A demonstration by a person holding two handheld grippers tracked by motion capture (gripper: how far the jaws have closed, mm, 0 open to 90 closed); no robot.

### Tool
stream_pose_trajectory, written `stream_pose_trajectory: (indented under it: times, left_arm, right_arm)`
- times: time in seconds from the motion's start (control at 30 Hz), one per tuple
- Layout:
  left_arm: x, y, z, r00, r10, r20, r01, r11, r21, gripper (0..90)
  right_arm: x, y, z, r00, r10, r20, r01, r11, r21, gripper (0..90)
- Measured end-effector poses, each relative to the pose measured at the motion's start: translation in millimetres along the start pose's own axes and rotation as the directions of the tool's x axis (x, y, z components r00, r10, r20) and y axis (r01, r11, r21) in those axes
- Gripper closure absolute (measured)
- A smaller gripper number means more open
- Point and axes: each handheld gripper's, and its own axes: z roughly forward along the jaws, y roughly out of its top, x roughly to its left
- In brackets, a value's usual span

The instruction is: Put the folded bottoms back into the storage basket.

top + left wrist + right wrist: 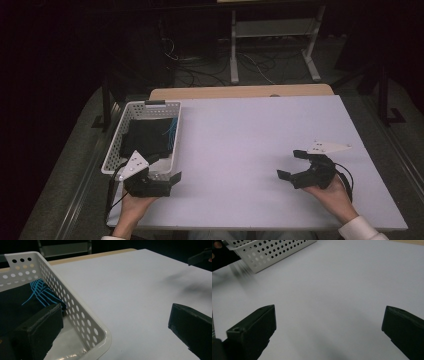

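A white perforated basket (116, 134) stands on the left of the white table (260, 130). Inside it lies a black cloth (147, 136) with thin blue lines. My left gripper (165, 167) is open at the basket's near end. In the left gripper view (116, 313), one jaw hangs inside the basket above the cloth (22, 300) and the other is over bare table, so the jaws straddle the basket's wall (82, 315). My right gripper (288, 163) is open on the right, low over the table, with nothing between its jaws (329, 315). The basket (274, 252) is far off in its view.
A wooden tabletop edge (240, 92) runs along the back of the white surface. Behind it stand a pale metal frame (272, 30) and loose cables (200, 65) on the dark floor. The white surface between the two grippers is bare.
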Motion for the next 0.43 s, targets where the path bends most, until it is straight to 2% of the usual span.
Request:
stream_pose_trajectory:
  times: [0.43]
  left_arm:
    - [-3.6,-4.6,1.4,0.9994,0.035,0.008,-0.035,0.9989,0.032,0.0]
  right_arm:
    - [-4.2,-19.7,-14.6,0.9997,0.013,0.02,-0.013,1.0,0.015,0.0]
